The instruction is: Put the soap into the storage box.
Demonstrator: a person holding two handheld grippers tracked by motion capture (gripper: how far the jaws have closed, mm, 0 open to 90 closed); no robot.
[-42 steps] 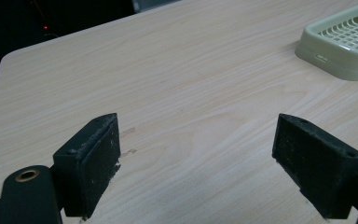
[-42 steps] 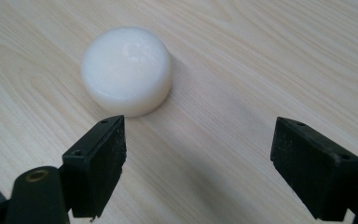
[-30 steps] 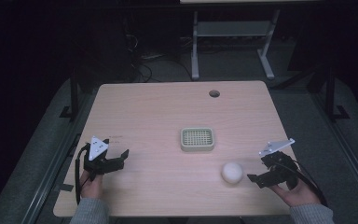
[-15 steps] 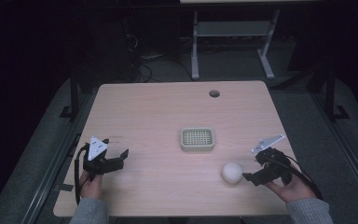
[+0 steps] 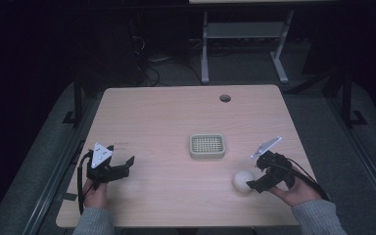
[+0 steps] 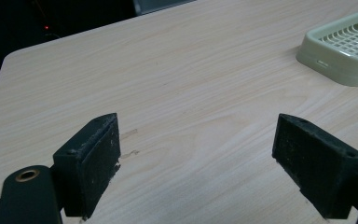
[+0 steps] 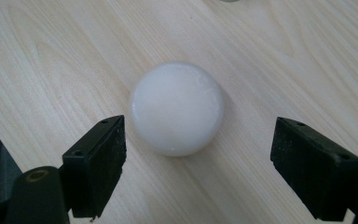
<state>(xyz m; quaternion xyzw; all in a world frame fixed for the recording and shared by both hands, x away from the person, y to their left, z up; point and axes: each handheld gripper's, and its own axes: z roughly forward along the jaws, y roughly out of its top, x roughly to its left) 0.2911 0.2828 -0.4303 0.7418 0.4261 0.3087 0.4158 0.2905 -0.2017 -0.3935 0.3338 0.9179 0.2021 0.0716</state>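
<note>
Right gripper point(image 5: 252, 185) has slid in toward the white ball point(image 5: 243, 180) since a second ago, fingers point(image 7: 95, 163) spread wide on either side of it, not touching. Left gripper point(image 5: 123, 168) sits near the bench's point(image 5: 166, 117) front-left edge, fingers point(image 6: 89, 163) apart, gripping nothing. Pale green basket point(image 5: 207, 146) sits mid-bench, ball just front-right of it.

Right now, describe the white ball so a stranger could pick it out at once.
Start at the light wooden table and go to its near right part, nearer than the pale green slotted tray. The white ball lies there before the open right tool, the one round, smooth thing.
</note>
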